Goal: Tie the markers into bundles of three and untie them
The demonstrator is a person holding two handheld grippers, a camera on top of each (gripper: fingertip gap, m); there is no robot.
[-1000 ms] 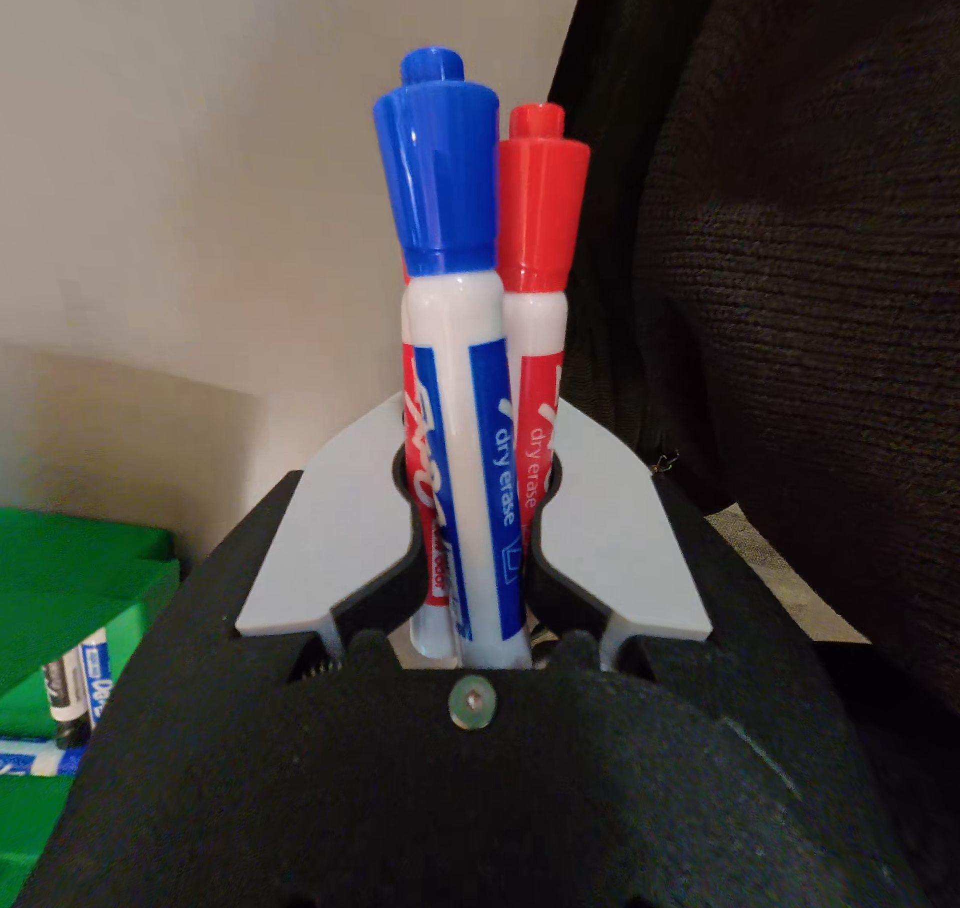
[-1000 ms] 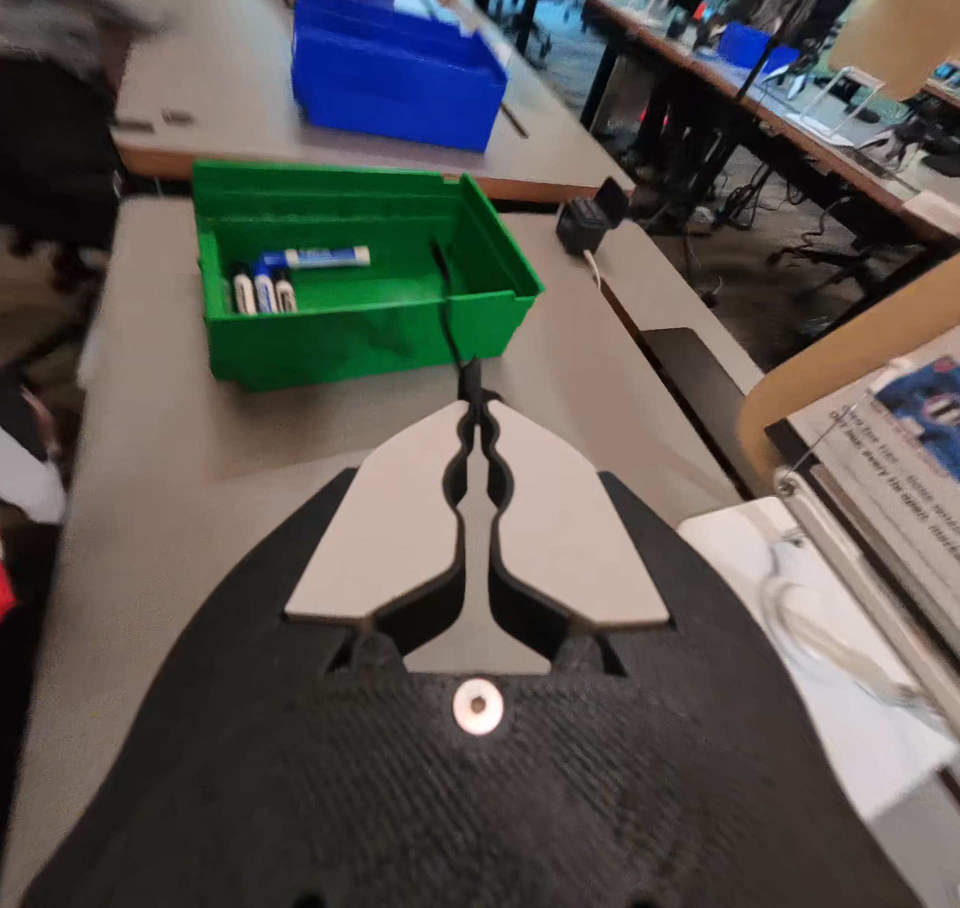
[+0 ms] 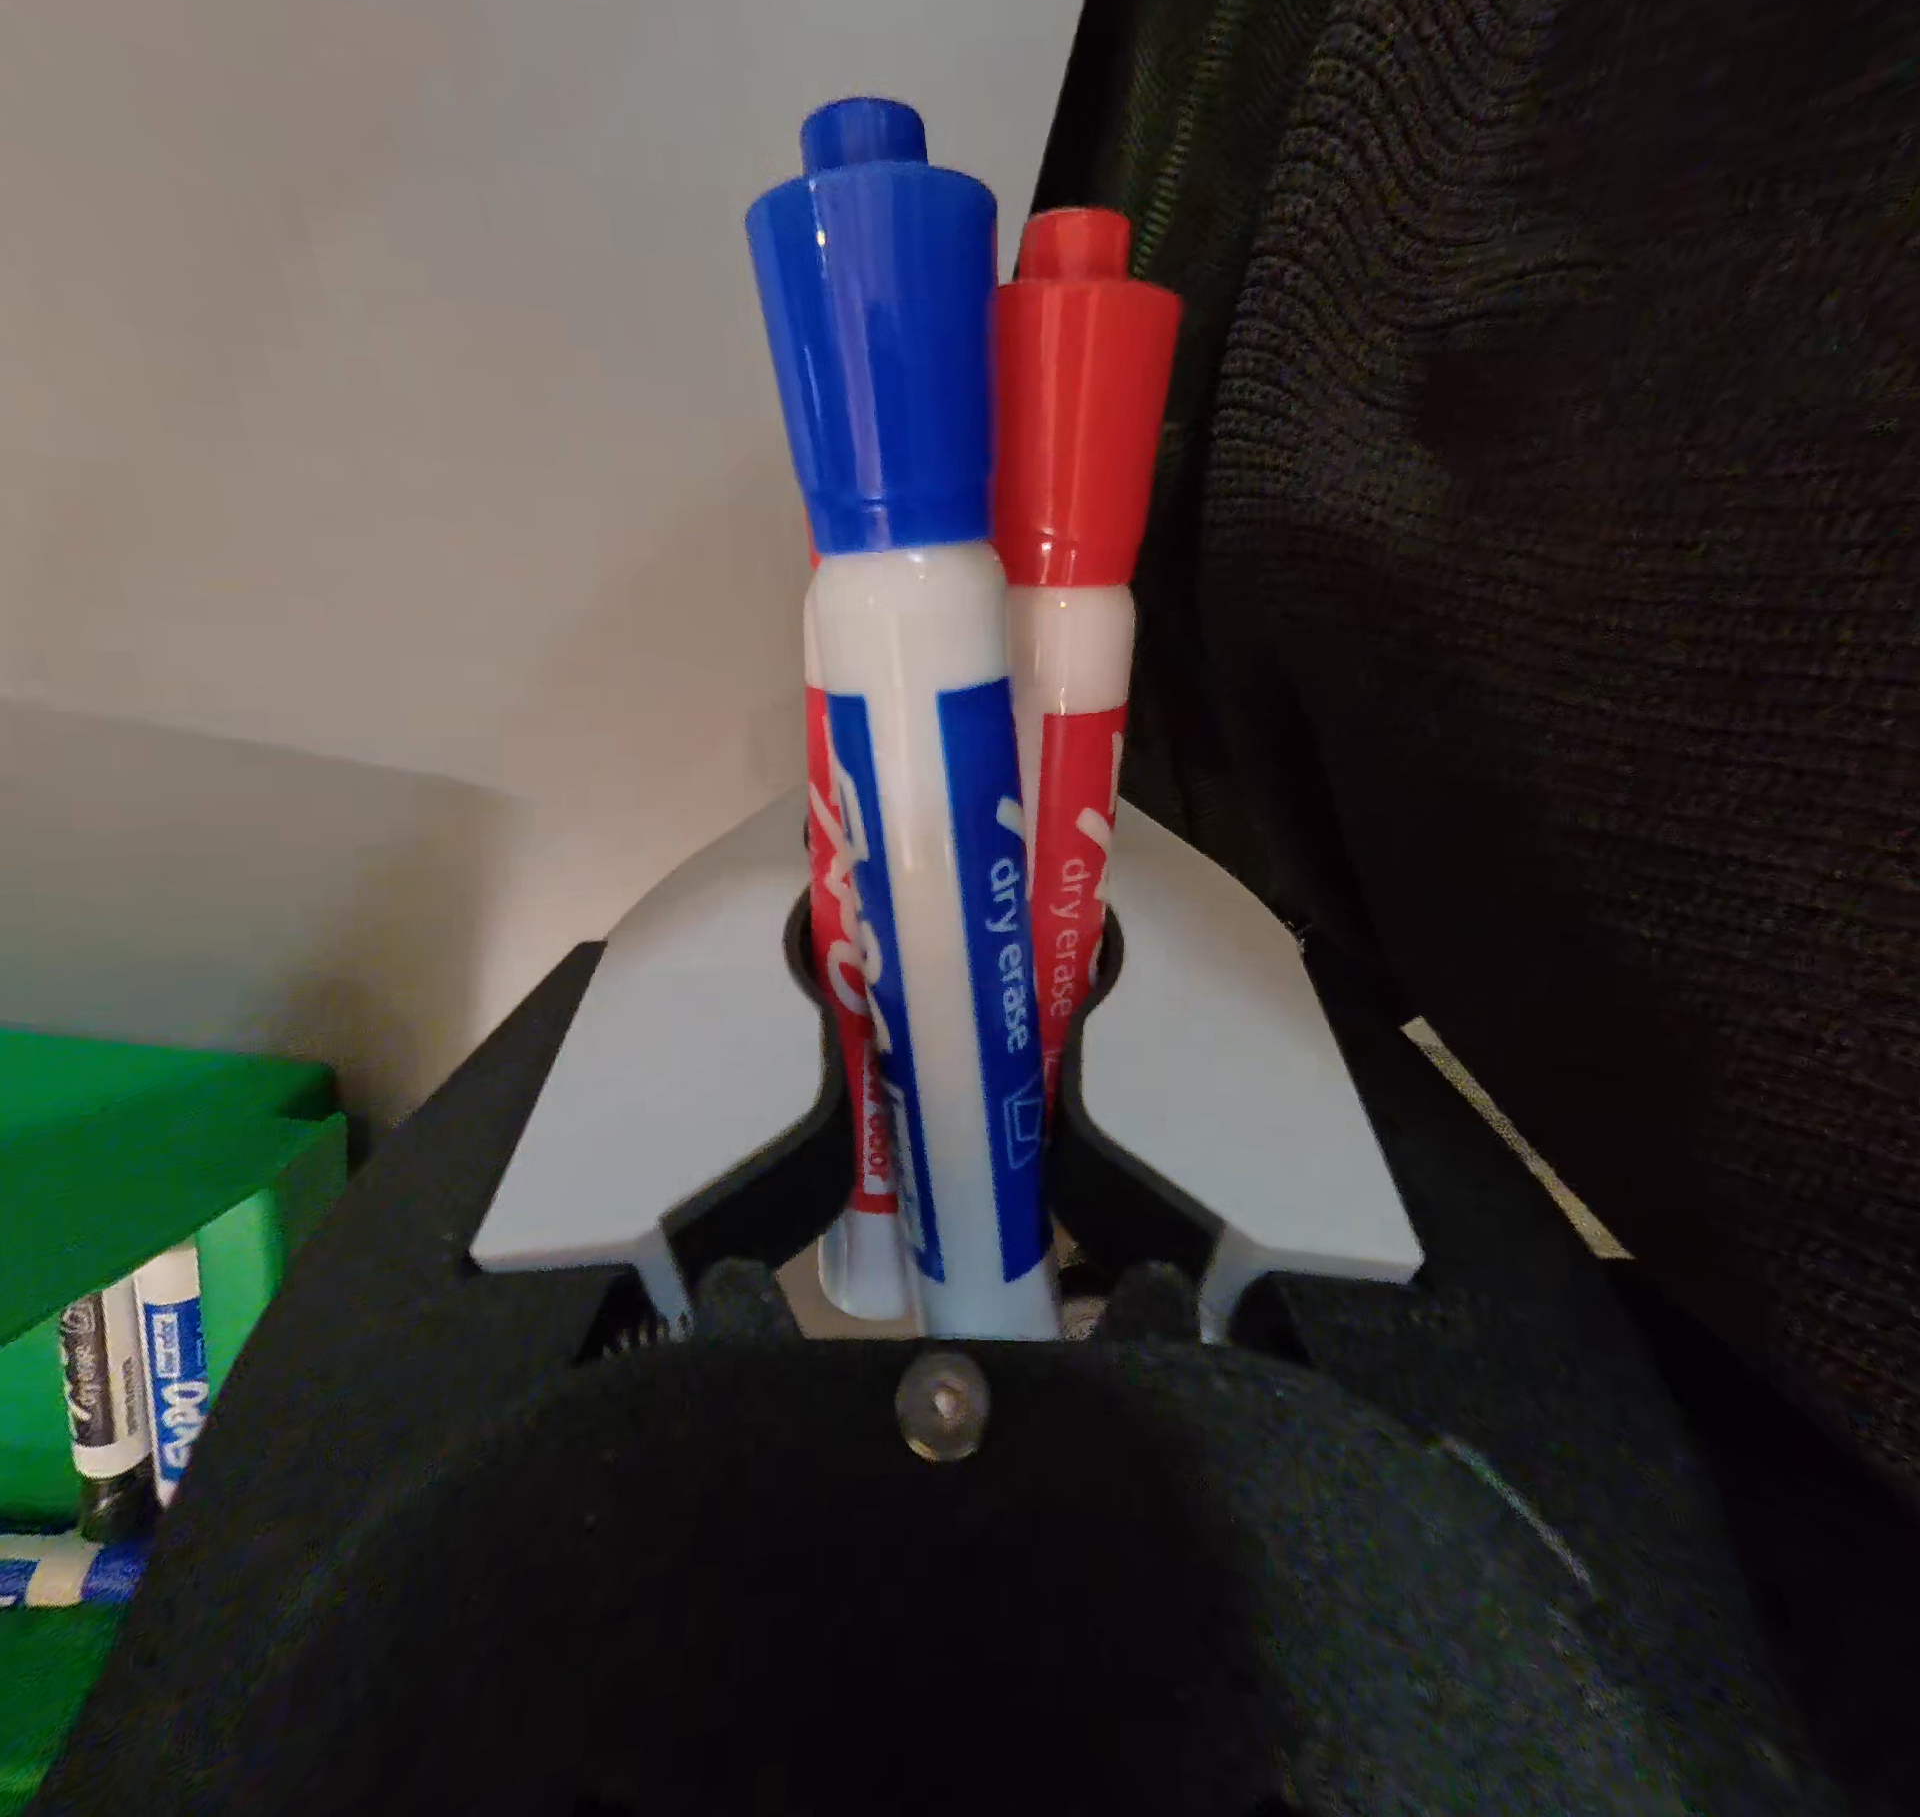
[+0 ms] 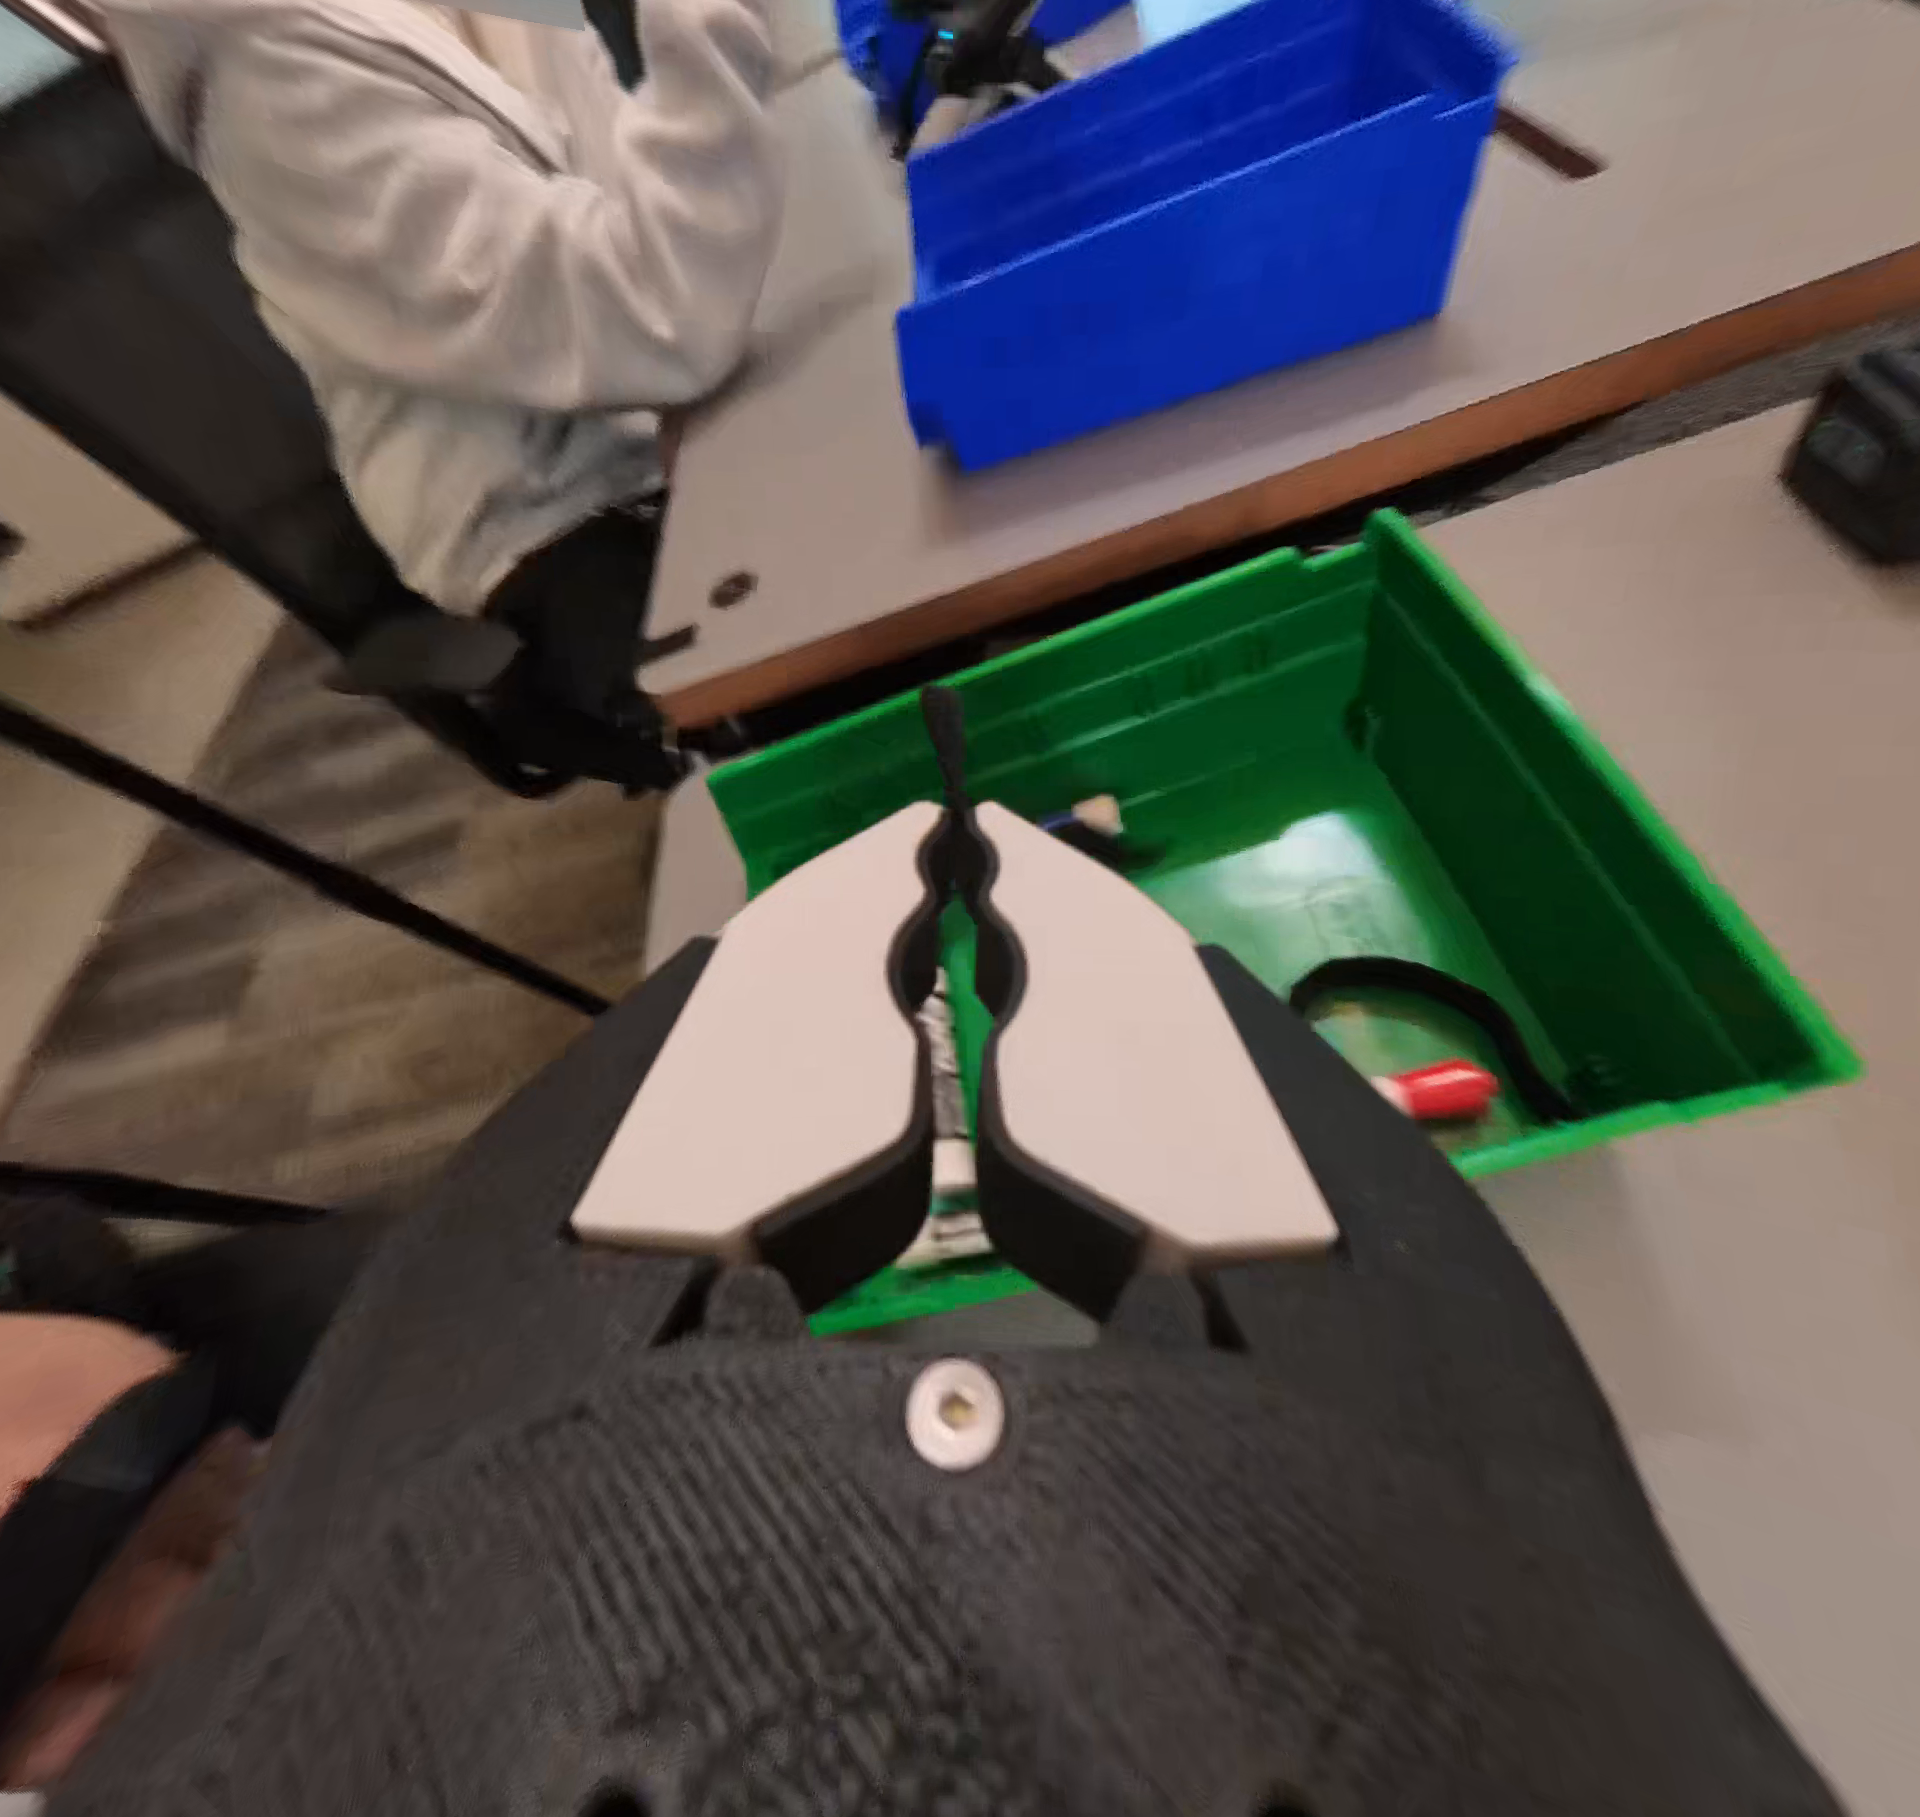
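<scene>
In the left wrist view my left gripper is shut on a bundle of dry-erase markers, caps pointing away from me. A blue marker is in front, with a red marker to its right and another red one mostly hidden behind. In the right wrist view my right gripper is shut on a thin black strap that sticks out past its tips. It hovers over the near left part of a green bin. A red-capped marker and a loop of black strap lie in the bin.
A green bin holding several markers shows at the left view's lower left; black knit fabric fills its right. A blue bin stands on the far table. A person in a light grey top sits at left. There is about 35 cm between the tips of the two grippers.
My right gripper has swung left and come closer, from short of the green bin to over it, still shut on the black strap. My left gripper and its markers have barely moved.
</scene>
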